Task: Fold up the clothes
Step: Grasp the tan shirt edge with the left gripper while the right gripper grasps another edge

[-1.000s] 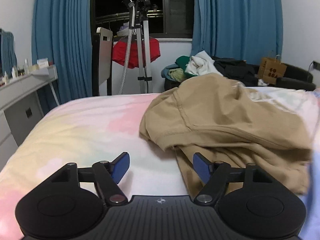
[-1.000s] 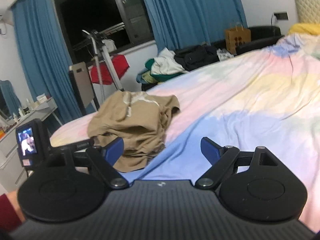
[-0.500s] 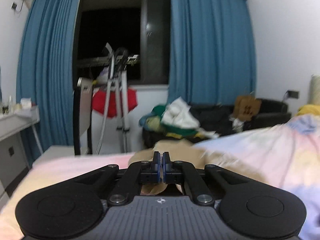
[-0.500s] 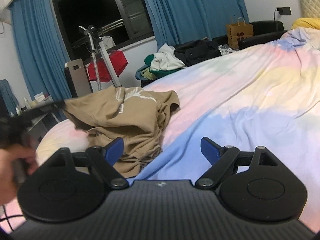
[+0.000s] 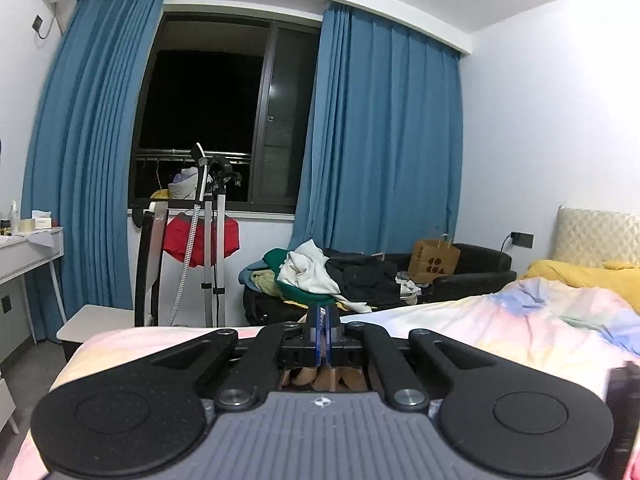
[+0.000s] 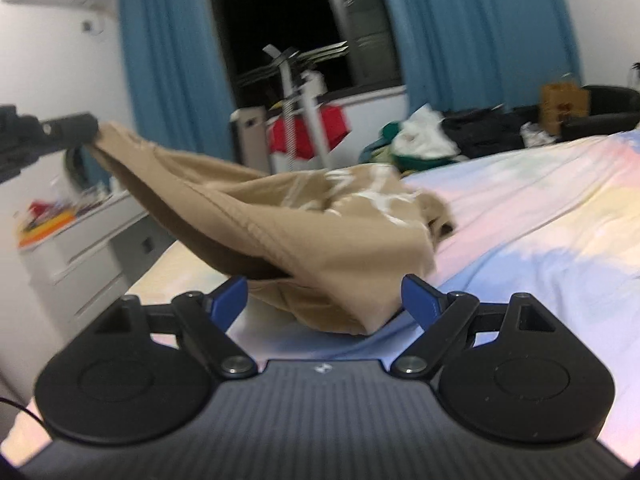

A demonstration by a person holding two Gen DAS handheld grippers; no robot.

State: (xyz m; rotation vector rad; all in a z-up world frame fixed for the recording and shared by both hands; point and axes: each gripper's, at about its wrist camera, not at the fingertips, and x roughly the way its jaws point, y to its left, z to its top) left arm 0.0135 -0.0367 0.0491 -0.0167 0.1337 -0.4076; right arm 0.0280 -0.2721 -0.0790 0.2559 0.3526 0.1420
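A tan garment (image 6: 320, 232) stretches from the pastel bedspread (image 6: 540, 216) up to the left, where my left gripper (image 6: 86, 130) pinches one edge and holds it raised. In the left wrist view that left gripper (image 5: 322, 330) is shut, and only a scrap of the tan garment (image 5: 320, 378) shows below its blue pads. My right gripper (image 6: 324, 300) is open, low over the bed, with the garment's near hem lying just beyond its blue fingertips (image 6: 230, 300). Nothing sits between them.
A sofa heaped with clothes (image 5: 320, 276) and a brown paper bag (image 5: 434, 260) stands under the window. A garment steamer stand (image 5: 210, 240) with a red cloth and a chair (image 5: 148, 268) are by the bed's foot. White drawers (image 6: 80, 256) line the left wall.
The left gripper went from open beside the garment to shut on its edge and rose, lifting the cloth off the bed. The right gripper stayed open and moved closer to the garment.
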